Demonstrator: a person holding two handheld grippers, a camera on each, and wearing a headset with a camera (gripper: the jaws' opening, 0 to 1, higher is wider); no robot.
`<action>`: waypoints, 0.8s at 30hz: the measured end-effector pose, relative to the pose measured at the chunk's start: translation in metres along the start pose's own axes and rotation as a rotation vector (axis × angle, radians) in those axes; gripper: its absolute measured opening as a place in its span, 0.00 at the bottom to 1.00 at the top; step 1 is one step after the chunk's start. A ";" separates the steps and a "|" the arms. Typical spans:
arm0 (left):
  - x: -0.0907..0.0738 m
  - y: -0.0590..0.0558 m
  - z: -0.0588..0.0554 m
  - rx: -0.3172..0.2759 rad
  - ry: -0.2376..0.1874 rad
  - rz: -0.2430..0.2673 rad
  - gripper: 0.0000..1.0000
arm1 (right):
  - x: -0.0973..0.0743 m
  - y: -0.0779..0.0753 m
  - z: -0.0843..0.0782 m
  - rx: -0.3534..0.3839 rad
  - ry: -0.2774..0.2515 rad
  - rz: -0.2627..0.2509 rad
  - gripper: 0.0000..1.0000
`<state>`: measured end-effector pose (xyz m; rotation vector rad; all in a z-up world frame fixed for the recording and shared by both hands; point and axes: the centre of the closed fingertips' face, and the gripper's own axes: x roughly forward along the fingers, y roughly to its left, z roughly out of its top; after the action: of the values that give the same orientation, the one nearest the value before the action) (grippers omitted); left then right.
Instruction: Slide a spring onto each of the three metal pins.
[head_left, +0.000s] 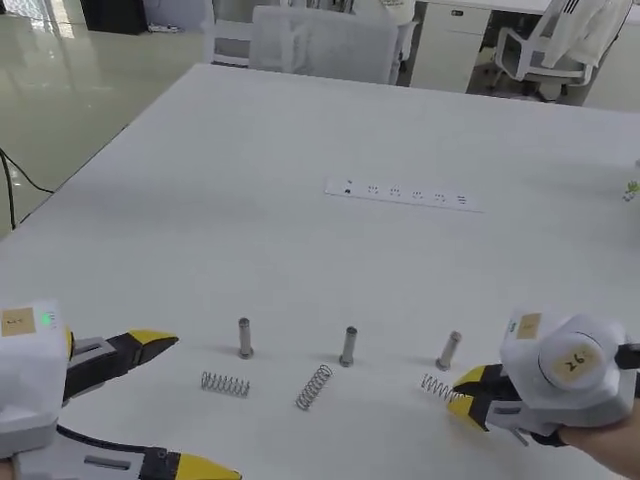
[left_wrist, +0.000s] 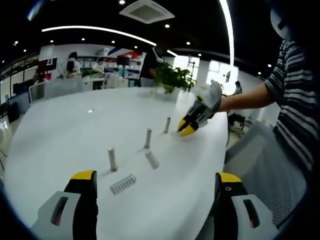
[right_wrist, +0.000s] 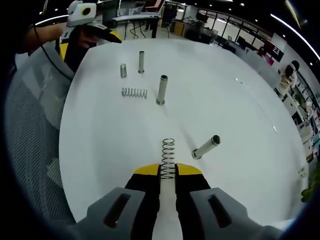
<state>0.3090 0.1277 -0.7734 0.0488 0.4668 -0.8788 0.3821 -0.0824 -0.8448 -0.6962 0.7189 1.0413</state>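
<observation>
Three pins stand in a row on the white table (head_left: 300, 130): the left pin (head_left: 245, 338), the middle pin (head_left: 348, 346) and the right pin (head_left: 449, 350). Three springs lie flat just in front of them, one near each pin: the left spring (head_left: 225, 384), the middle spring (head_left: 313, 387), which lies at a slant, and the right spring (head_left: 436, 386). No spring is on a pin yet. There are two grippers. The left gripper (head_left: 200, 405) is at the near left of the head view with its jaws spread wide and empty, apart from the left spring. The right gripper (head_left: 455, 394) is low at the right, and its yellow tips reach the right spring. The right gripper view shows more closely what the head view does not make clear: the near end of the right spring (right_wrist: 168, 150) sits between the two jaws, which are drawn almost together and seem to pinch it, while the rest of it lies on the table just beside the right pin (right_wrist: 205, 147). The left gripper view shows the row from its left end, the right gripper (left_wrist: 183, 130) at the far end, a striped sleeve (left_wrist: 295, 85) and a green plant (left_wrist: 172, 77) behind. The head view shows a power strip (head_left: 405, 194) farther back on the table.
</observation>
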 end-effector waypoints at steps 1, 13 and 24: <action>0.001 -0.001 0.000 0.002 0.001 -0.006 0.94 | -0.002 0.001 0.002 -0.008 -0.005 0.002 0.08; 0.021 -0.020 0.009 0.016 0.007 -0.102 0.88 | -0.013 0.012 0.012 -0.086 -0.025 0.015 0.08; 0.038 -0.033 0.010 0.043 0.047 -0.202 0.80 | -0.017 0.024 0.019 -0.168 -0.032 0.034 0.08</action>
<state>0.3086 0.0765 -0.7754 0.0624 0.5031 -1.0883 0.3582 -0.0674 -0.8244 -0.8120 0.6226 1.1510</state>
